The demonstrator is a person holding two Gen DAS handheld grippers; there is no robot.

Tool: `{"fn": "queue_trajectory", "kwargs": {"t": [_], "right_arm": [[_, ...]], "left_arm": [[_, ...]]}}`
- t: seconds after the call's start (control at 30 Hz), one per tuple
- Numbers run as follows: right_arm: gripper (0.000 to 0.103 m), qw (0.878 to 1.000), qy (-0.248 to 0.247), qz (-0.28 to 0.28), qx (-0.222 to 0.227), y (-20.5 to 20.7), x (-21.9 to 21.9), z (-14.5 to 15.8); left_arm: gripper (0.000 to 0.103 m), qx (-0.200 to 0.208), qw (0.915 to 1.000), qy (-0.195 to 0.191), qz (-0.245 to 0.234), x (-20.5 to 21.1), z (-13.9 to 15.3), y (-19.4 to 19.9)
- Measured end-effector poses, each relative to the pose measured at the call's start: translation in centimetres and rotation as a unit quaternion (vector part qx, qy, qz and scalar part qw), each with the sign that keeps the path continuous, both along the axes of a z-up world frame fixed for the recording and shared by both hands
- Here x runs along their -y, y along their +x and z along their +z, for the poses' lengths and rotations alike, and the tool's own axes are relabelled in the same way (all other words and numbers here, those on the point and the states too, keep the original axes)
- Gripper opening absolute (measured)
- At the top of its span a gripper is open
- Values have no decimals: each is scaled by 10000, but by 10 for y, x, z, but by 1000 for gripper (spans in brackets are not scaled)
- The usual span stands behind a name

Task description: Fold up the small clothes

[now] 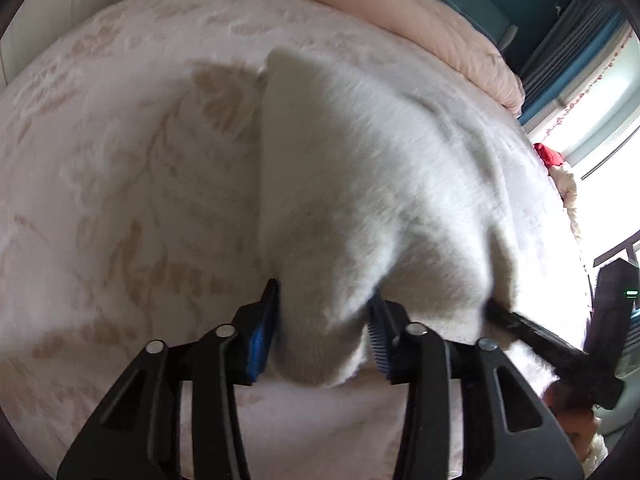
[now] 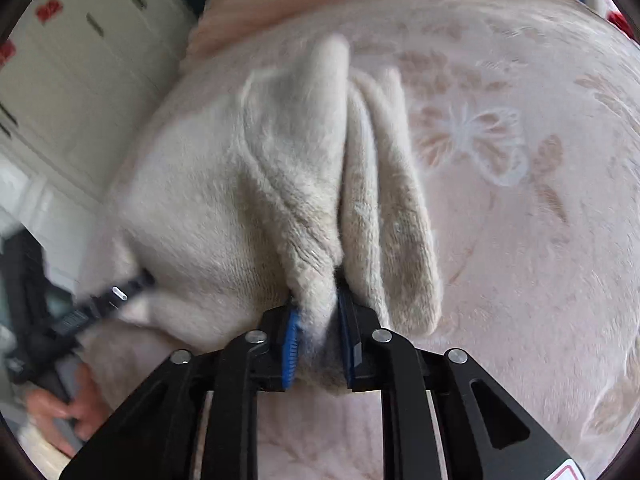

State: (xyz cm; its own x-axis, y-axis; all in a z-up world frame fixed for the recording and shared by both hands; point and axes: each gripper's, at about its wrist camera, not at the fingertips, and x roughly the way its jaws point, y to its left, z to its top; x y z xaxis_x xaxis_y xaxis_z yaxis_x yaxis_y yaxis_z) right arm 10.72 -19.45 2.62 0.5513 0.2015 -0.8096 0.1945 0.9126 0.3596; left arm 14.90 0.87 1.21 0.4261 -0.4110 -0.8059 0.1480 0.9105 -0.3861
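A small fluffy white garment (image 1: pixel 352 168) hangs lifted over the bed, stretched between my two grippers. In the left wrist view my left gripper (image 1: pixel 324 300) is shut on a thick bunch of its edge, and the cloth fills the gap between the blue pads (image 1: pixel 260 340). The right gripper's finger (image 1: pixel 520 328) bites the same edge further right. In the right wrist view the garment (image 2: pixel 240 184) falls in long folds away from my right gripper (image 2: pixel 318 304), which is shut on a pinched fold. The left gripper (image 2: pixel 108 300) shows at the left, held by a hand (image 2: pixel 60 404).
A pink bedspread (image 1: pixel 120 160) with a leaf and butterfly pattern lies under everything. A folded pink quilt (image 1: pixel 440 20) runs along the far side. White cupboard doors (image 2: pixel 80 60) stand beyond the bed's left edge; a bright window (image 1: pixel 600 120) and a red item (image 1: pixel 546 154) are at the right.
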Motion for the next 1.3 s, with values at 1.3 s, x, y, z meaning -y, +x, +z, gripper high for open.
{"fn": "queue_trajectory", "kwargs": {"t": [1.3], "right_arm": [[31,9982,-353,-428,239,-18,-3,24]], "left_arm": [[66,300,9973,579,-327,-13,15,-2]]}}
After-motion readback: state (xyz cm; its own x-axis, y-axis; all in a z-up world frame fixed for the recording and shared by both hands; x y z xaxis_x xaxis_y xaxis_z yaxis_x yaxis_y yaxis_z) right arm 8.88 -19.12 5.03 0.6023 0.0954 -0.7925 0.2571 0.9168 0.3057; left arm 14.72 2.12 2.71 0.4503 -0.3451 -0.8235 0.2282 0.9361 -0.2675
